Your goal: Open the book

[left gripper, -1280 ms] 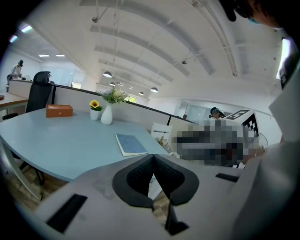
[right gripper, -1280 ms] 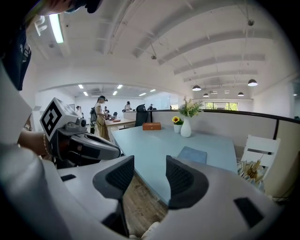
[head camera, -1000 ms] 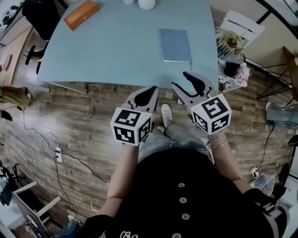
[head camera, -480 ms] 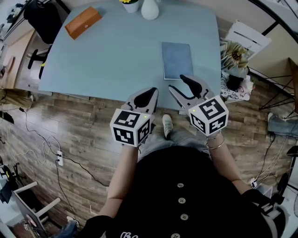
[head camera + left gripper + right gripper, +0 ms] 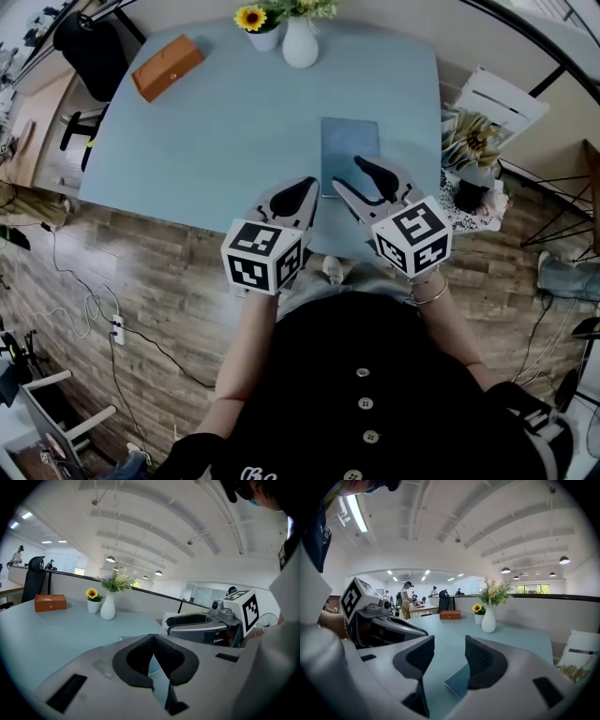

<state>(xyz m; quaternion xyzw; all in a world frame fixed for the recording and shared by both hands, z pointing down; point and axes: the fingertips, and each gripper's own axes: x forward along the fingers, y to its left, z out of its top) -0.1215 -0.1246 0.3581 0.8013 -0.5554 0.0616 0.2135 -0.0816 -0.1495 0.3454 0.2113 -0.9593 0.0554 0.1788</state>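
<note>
Approach stage: the book lies closed on the table. The right claw, jaws apart, hovers at its near edge, and the left claw is pinched together, empty. Next, I judge: catch the cover.

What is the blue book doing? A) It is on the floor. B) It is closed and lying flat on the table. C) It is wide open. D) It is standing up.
B: the book lies flat and shut on the table, with only its cover showing.

You've got an orange box far-left on the table, white vase beside a sunflower pot at its far edge.
</note>
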